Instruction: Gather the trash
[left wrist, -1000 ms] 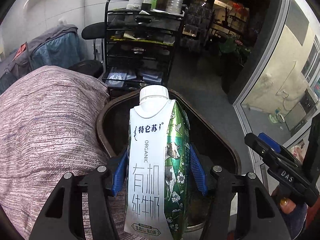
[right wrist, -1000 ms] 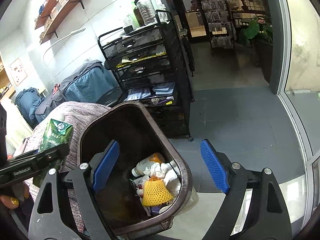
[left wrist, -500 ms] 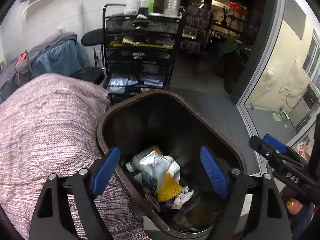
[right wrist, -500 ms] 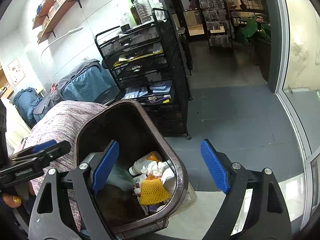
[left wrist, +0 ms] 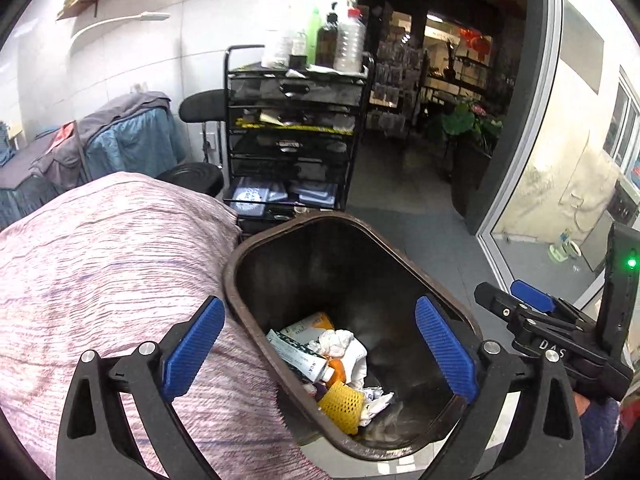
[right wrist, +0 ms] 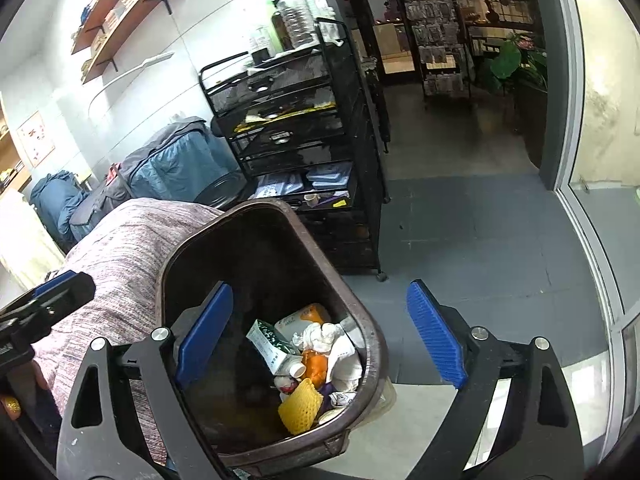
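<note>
1. Brown trash bin on the floor, against a mauve knit-covered surface.
2. Left hand-held gripper above the bin, released, grasping nothing.
3. Right hand-held gripper likewise spread wide, empty.
4. Milk carton lying inside the bin among crumpled tissue and yellow foam netting.

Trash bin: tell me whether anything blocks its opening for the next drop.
Nothing visible does. The trash bin has no lid, and its mouth is open. The milk carton and other litter lie low at the bottom. Both the left gripper and right gripper are open and empty above it.
</note>
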The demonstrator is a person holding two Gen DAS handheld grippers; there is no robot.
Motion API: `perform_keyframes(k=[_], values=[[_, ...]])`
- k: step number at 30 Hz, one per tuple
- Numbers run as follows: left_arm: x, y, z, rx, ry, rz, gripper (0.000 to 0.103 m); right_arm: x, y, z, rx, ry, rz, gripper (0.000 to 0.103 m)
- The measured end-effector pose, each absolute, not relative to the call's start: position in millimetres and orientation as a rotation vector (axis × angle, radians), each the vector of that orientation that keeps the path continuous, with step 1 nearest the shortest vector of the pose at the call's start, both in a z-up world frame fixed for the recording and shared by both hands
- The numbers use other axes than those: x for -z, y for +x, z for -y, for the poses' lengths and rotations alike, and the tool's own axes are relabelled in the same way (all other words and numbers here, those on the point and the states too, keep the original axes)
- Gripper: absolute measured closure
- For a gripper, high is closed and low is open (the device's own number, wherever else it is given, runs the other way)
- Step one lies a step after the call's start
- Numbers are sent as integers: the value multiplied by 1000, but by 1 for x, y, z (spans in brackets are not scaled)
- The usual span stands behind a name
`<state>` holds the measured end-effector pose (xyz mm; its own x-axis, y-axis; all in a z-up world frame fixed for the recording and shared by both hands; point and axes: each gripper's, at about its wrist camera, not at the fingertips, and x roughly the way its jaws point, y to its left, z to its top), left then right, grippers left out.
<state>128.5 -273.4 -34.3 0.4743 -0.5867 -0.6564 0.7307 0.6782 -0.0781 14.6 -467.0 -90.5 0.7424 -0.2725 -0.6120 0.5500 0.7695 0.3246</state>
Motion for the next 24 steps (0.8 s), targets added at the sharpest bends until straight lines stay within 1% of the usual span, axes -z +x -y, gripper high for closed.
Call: perform_keyframes(k=[5,13,18,24], values=[[24,121,245,758,204,-646,6,77,19,447,452,453,-545,14],[11,113,189,639,164,-557,6,52,25,403,391,316,-474,6],[8,113,150,552,98,-540,6,41,33,374,341,278,-440,6],[1,104,106,421,61,-471,6,29,38,333,247,254,-402,6]])
